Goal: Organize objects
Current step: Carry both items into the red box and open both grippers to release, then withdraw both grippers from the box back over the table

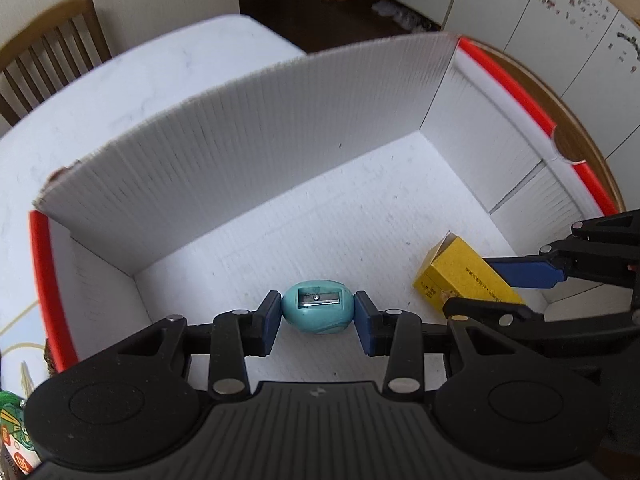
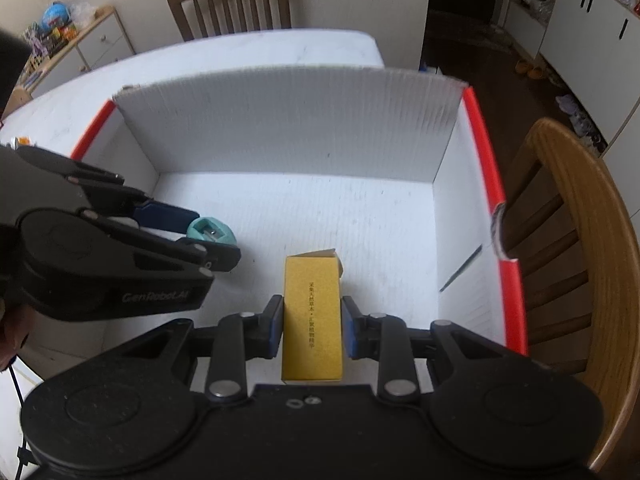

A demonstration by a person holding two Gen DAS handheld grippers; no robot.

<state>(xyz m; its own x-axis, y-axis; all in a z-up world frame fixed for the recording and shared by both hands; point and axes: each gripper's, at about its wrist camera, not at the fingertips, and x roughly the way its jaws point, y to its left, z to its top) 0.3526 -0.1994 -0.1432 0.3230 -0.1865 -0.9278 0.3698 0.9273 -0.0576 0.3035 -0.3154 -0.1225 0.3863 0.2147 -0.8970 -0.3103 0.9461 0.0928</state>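
Note:
My left gripper [image 1: 318, 316] is shut on a teal egg-shaped pencil sharpener [image 1: 318, 311], blade slot facing up, over the floor of a white corrugated box [image 1: 280, 152] with red rims. My right gripper [image 2: 312, 326] is shut on a yellow carton [image 2: 313, 320] with printed text along its side; its far flap is open. Both grippers point down into the box. In the right wrist view the left gripper [image 2: 202, 236] holds the sharpener [image 2: 211, 233] to the left. In the left wrist view the right gripper [image 1: 504, 286] holds the carton [image 1: 460, 278] at the right.
The box [image 2: 288, 120] stands on a white table [image 2: 240, 52]. Its tall back flap stands up. Wooden chairs [image 2: 568, 248] stand to the right and behind the table. A green packet [image 1: 14, 432] lies outside the box at the left. White cabinets [image 1: 560, 20] line the far wall.

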